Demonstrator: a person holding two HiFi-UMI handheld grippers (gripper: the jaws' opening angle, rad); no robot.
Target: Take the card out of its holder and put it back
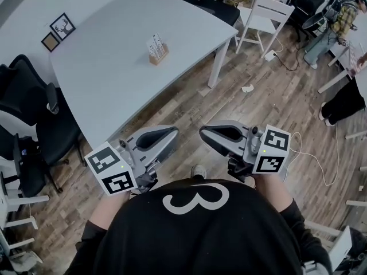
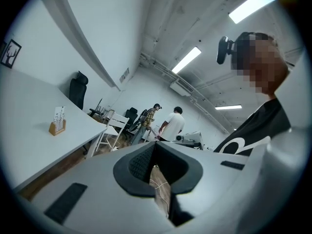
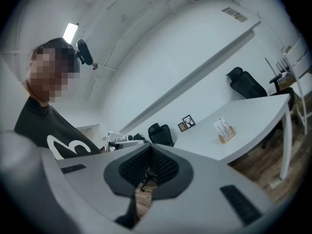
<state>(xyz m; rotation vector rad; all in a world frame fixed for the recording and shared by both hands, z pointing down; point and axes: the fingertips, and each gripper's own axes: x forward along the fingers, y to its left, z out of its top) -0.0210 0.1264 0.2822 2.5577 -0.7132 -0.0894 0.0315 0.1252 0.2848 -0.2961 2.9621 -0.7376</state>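
Nothing is underway yet: the grey left gripper [image 1: 170, 134] and grey right gripper [image 1: 205, 133] hang at the waist, jaws pinched together and empty, well apart from the white card [image 1: 155, 42] upright in its small wooden holder [image 1: 159, 57] on the pale grey table [image 1: 109, 79], so the next move calls for 1 long reach and spreading jaws.

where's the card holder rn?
Head view, upper centre: the wooden card holder, card in it, stands on the white table, right of the picture frames.
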